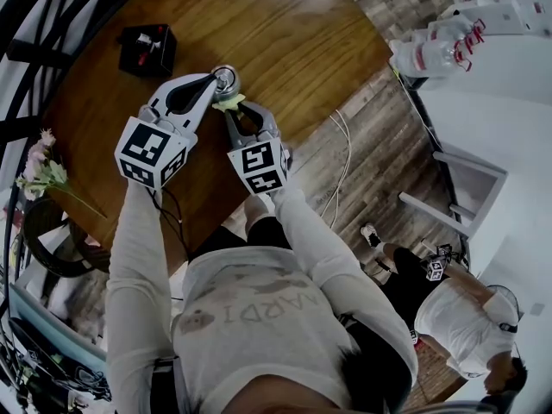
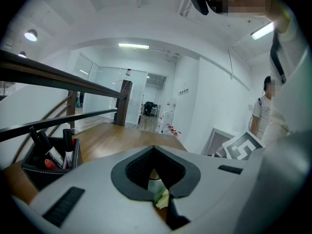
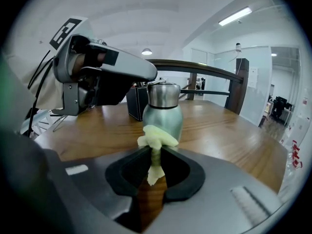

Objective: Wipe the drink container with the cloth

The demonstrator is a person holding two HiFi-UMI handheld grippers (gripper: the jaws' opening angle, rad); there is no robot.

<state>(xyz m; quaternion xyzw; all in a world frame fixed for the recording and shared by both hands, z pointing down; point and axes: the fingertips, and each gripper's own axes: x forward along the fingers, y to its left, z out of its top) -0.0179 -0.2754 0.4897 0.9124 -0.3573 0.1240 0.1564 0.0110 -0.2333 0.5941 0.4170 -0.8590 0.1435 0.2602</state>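
Wooden table (image 1: 285, 41) bearing bottle (image 1: 226, 78), pen box (image 1: 148, 48)

Round brown wooden table (image 1: 285, 33), most of its top bare. Square black pen holder (image 1: 148, 48) sits near the far-left edge, with red and black markers (image 2: 67, 147) upright in it. Sprig of pink artificial flowers (image 1: 39, 158) at the table's left edge; can't tell if it rests on the top. Grey-brown plank floor (image 1: 379, 171), with thin white cables (image 1: 343, 166) looped on it just right of the table. White table (image 1: 509, 76) upper right carries clear plastic bottles with red labels (image 1: 427, 54). Second person in white shirt and dark trousers (image 1: 457, 317) low on the floor, lower right. Dark wooden handrail (image 2: 58, 77) runs behind the table. Ceiling strip light (image 2: 133, 46) lit.
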